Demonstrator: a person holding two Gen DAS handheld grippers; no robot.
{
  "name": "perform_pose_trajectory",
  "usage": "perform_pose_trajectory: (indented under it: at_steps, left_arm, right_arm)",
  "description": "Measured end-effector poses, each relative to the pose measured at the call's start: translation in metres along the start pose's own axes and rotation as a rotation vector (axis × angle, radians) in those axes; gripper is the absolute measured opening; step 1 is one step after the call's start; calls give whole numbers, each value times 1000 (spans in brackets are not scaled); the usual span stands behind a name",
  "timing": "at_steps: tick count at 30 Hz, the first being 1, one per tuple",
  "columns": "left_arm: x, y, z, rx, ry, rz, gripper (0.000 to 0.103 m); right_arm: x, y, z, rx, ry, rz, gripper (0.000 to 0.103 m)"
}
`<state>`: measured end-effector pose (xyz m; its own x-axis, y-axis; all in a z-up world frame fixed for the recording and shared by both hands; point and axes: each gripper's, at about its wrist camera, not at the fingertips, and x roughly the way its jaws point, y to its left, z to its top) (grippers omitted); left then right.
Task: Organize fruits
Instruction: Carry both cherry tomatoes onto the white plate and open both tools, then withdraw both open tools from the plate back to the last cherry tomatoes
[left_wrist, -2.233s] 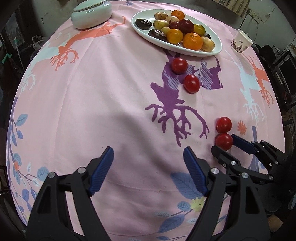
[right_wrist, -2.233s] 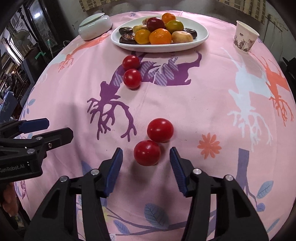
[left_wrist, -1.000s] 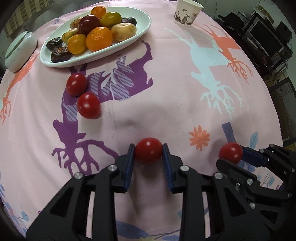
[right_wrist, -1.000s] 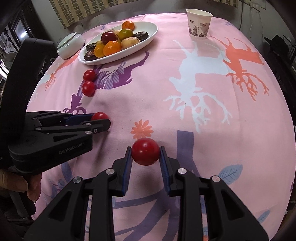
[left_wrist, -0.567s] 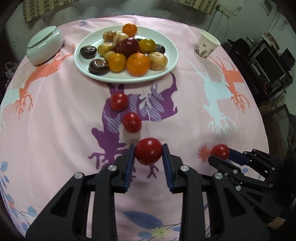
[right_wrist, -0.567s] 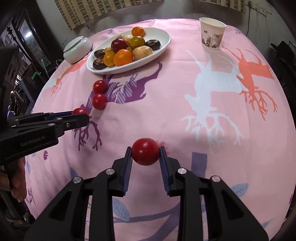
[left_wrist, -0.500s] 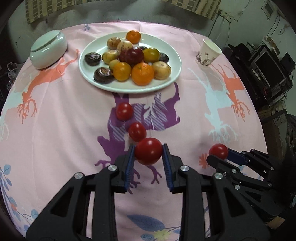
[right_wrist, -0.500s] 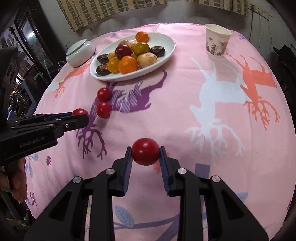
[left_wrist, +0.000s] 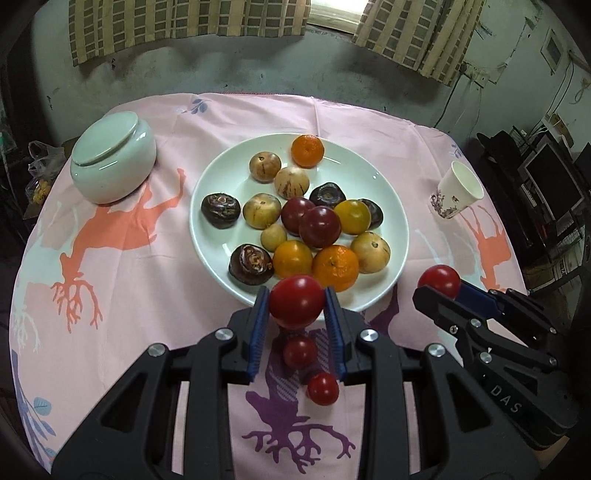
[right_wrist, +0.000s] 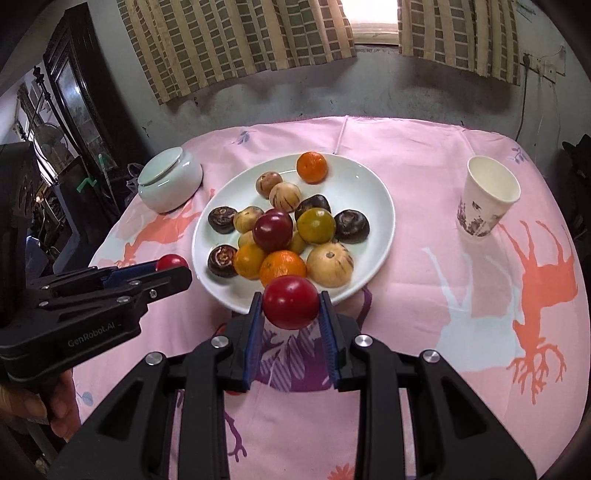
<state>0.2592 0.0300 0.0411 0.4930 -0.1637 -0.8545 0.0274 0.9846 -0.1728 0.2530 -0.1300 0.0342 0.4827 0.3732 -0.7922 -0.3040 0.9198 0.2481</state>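
Observation:
My left gripper (left_wrist: 296, 300) is shut on a red tomato (left_wrist: 296, 301) and holds it above the near rim of the white plate (left_wrist: 229, 173). My right gripper (right_wrist: 290, 302) is shut on another red tomato (right_wrist: 290, 302), also just before the plate (right_wrist: 354, 184). The plate holds several oranges, plums and dark and tan fruits. Two more red tomatoes (left_wrist: 300, 351) (left_wrist: 323, 388) lie on the pink cloth below my left gripper. The right gripper with its tomato (left_wrist: 439, 281) shows at the right of the left wrist view; the left gripper's tomato (right_wrist: 171, 263) shows at the left of the right wrist view.
A pale green lidded bowl (left_wrist: 112, 162) stands left of the plate. A paper cup (right_wrist: 487, 195) stands to its right. The round table is covered by a pink cloth (left_wrist: 129, 295) with deer prints. A wall and curtains lie behind.
Both grippers, each still holding its tomato, have risen and moved forward toward the plate, which now lies right in front of the fingertips.

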Motion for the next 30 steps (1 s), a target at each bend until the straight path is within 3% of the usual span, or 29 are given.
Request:
perform_pose_trajectory:
  at_steps: [11,13,15,19,27,30]
  left_arm:
    - [55,6,4,-41,64,13,30]
    - [58,9,3,-52,64,26,39]
    - [56,11,3,-61,53,34,49]
    - [47,15,2,-68,31,51,55]
    - [29,24,-21,-97,48,63,58]
    - [21,27,-35,-110,50,66,64]
  right_arm:
    - [60,-8,11,66,87,22,30]
    - [65,-12,10,90,102,39,31]
    - [68,-15,8,102,107,30,31]
    - [66,-20,5,108,95,2,31]
    - [57,-37,3,174,74,20,32]
    - [47,-39,1,188,52,18,33]
